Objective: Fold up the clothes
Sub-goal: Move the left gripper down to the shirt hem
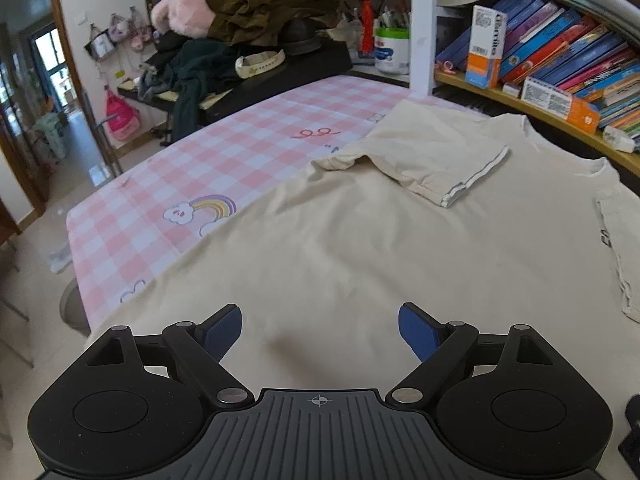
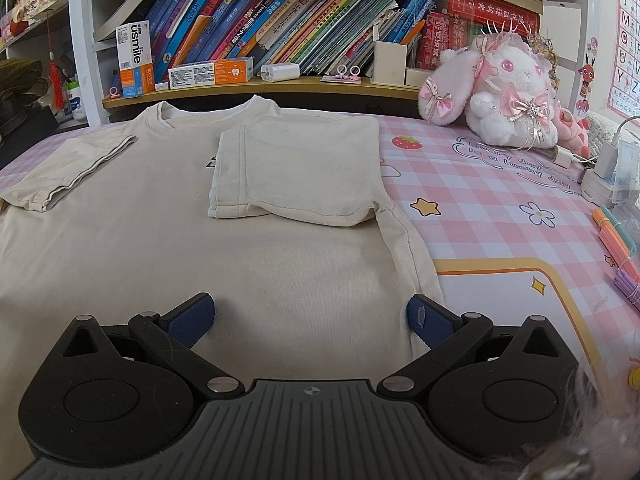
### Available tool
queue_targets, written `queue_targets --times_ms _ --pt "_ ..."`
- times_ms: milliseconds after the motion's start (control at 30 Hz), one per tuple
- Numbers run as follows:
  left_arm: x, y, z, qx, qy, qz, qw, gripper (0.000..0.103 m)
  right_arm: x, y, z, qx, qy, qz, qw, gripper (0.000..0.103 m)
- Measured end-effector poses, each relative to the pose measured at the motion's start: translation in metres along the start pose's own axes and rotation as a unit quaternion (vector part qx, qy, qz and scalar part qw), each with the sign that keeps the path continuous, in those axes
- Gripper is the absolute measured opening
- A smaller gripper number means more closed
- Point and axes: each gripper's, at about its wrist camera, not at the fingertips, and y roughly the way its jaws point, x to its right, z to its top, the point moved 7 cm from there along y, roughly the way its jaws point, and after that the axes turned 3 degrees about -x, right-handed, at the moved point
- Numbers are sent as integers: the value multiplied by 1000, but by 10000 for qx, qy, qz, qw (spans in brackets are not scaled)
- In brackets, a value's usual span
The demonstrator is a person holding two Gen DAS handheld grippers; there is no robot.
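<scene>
cream cotton t-shirt flat on pink checked tablecloth, both sleeves folded inward; left gripper and right gripper spread wide above hem, empty.

The shirt lies flat on the tabletop, both sleeves folded inward. Books stand at 12 o'clock, a plush at 2 o'clock.

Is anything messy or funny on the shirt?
Mostly neat. The cream T-shirt lies flat with both sleeves folded in, but the left sleeve sits slanted while the right sleeve lies squarer, so the folds do not match.
</scene>
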Motion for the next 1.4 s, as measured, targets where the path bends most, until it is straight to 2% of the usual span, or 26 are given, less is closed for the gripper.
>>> queue_targets --times_ms 167,300,500,667,800,867,900,1000,1033,1133,1267,1400 --pt "-14 -6 0 138 738 -197 9970 88 0 0 0 0 0 1 10000 103" --pt "-32 -11 -8 319 1489 -506 9870 88 0 0 0 0 -1 1 10000 103" --pt "-76 -20 -18 470 1926 -1213 9726 88 0 0 0 0 -1 2 10000 103" --pt "-124 -17 -23 235 1851 -1495 9710 88 0 -1 -1 -2 -14 20 10000 103" --pt "-155 -13 -28 122 2006 -1693 9649 87 2 -5 -4 -101 -14 39 9999 103" --pt "-168 -8 -29 52 2054 -1799 9620 80 2 -13 -7 -299 2 68 9995 103" --pt "-174 -5 -30 4 2066 -1855 9607 73 3 -18 -9 -352 28 74 9993 103" --pt "-186 10 -34 -248 2054 -1992 9579 53 11 -55 -15 162 362 75 9992 103" --pt "-189 15 -36 -333 2047 -2056 9564 49 14 -68 -20 301 493 89 9983 103" --pt "-195 25 -39 -453 1981 -2274 9524 48 26 -110 -34 559 983 127 9935 103" --pt "-203 33 -41 -561 1861 -2650 9445 48 41 -163 -57 369 1348 192 9900 103" --pt "-208 42 -41 -671 1686 -3028 9356 48 47 -189 -83 -181 1219 207 9922 103"
